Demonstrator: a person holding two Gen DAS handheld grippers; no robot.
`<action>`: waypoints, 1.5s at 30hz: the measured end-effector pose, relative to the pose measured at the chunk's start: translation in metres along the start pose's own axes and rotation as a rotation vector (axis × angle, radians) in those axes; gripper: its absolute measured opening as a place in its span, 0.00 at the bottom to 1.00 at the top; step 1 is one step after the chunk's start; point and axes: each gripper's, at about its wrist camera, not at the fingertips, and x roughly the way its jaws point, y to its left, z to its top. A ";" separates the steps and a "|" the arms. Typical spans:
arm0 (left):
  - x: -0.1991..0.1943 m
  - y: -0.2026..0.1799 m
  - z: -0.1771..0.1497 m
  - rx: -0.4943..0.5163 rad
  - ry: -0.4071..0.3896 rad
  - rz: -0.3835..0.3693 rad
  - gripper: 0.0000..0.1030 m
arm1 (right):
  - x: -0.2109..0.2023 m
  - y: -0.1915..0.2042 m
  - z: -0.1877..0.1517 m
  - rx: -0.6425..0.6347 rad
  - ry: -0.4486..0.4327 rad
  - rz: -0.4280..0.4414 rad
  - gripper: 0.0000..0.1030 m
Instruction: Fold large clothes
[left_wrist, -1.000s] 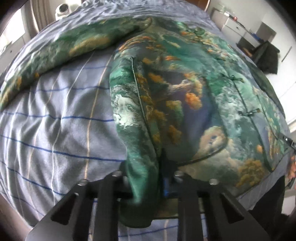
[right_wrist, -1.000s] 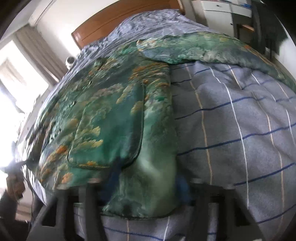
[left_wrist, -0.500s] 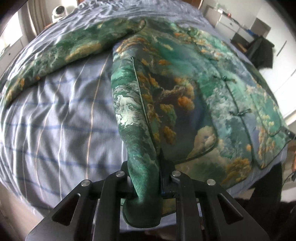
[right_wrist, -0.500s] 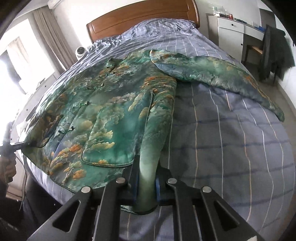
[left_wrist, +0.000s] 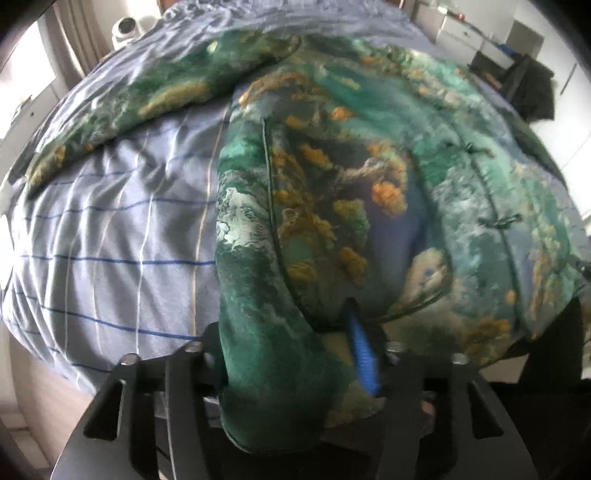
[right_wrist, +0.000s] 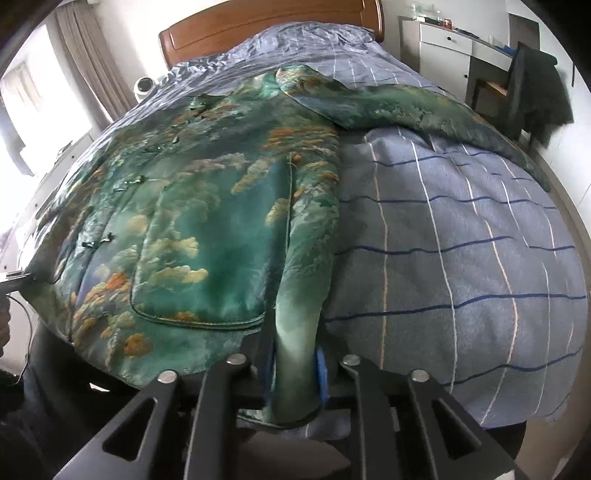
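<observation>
Bedroom with a wooden headboard (right_wrist: 273, 27), beige curtains (right_wrist: 92, 70) at the window side, a white drawer unit (right_wrist: 443, 48) and a dark garment slung over a chair (right_wrist: 535, 85) by the far wall. Bed covered by a blue-grey checked duvet (right_wrist: 461, 240), lined in dark blue, white and tan. Spread across that duvet, front side up: a large green padded jacket (right_wrist: 207, 221) printed with orange and cream clouds, knot buttons down its middle, a patch pocket (right_wrist: 195, 273) near the hem, one sleeve (right_wrist: 406, 107) stretched out sideways over the bedding, the other sleeve likewise in the left wrist view. Hem reaching the near edge of the bed. Right gripper (right_wrist: 295, 373) at one hem corner, a bunched fold of jacket fabric between its blue pads, jaws opening, the pads close against the cloth on both sides. Left gripper (left_wrist: 295, 369) at the opposite hem corner, jaws opening and standing wide, a thick roll of green cloth lying between them, one blue pad (left_wrist: 364, 354) clear of the fabric. Small white round device (left_wrist: 125, 29) near the curtains beside the bed.
</observation>
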 end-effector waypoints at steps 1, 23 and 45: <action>-0.005 -0.001 -0.002 -0.004 -0.015 -0.002 0.64 | -0.001 -0.001 0.001 -0.008 -0.002 -0.009 0.36; -0.087 -0.084 0.040 0.015 -0.560 0.087 0.99 | -0.053 -0.155 0.080 0.297 -0.231 -0.176 0.64; -0.055 -0.059 0.033 -0.215 -0.326 0.059 0.99 | 0.071 -0.369 0.093 1.276 -0.435 0.112 0.35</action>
